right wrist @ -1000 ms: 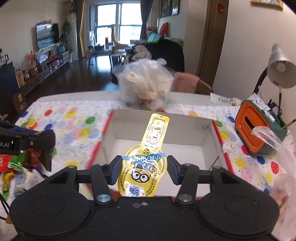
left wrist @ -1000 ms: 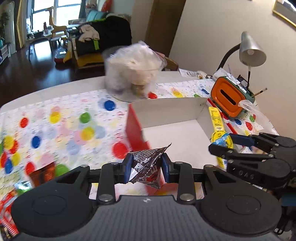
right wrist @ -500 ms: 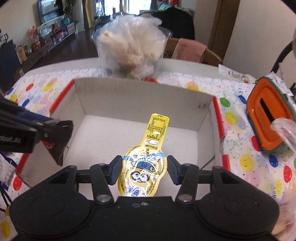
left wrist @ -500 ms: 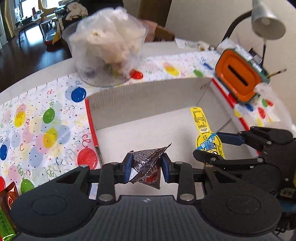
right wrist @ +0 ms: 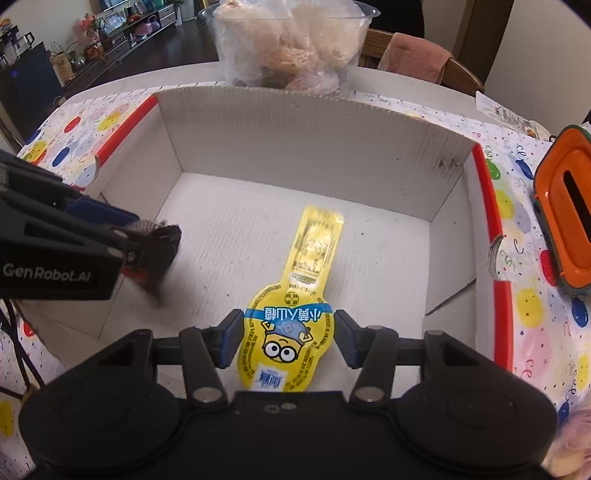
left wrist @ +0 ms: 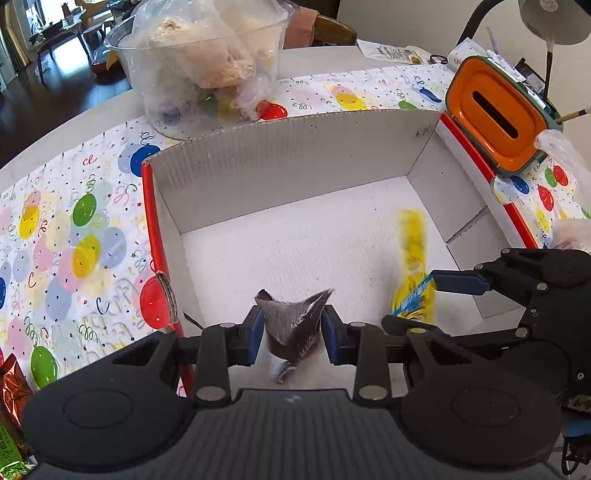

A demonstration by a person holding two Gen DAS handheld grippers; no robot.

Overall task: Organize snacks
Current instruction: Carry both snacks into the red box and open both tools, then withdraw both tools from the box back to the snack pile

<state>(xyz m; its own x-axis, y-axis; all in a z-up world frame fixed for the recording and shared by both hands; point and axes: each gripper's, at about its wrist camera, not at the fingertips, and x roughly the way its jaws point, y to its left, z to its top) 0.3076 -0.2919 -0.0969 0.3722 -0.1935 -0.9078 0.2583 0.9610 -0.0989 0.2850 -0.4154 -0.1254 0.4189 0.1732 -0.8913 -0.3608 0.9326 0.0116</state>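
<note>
A white cardboard box [left wrist: 295, 155] with red outer edges lies open on the table; it also shows in the right wrist view [right wrist: 314, 122]. My left gripper [left wrist: 291, 332] is shut on a dark foil snack packet [left wrist: 291, 328], held low over the box's near left corner; the packet is blurred in the right wrist view [right wrist: 159, 247]. My right gripper [right wrist: 288, 339] has its jaws spread slightly wider than a yellow Minion snack pouch [right wrist: 295, 314], which lies between them, blurred in the left wrist view [left wrist: 412, 266], low over the box floor.
A clear plastic tub of bagged snacks [left wrist: 207, 62] stands behind the box. An orange and green container [left wrist: 495, 114] and a desk lamp [left wrist: 554, 18] are at the right. Loose snack packets [left wrist: 11, 391] lie on the balloon-print tablecloth [left wrist: 74, 229] at the left.
Both grippers have moved forward and down into the box with their snacks. The right jaws have spread and the yellow pouch is blurred, moving.
</note>
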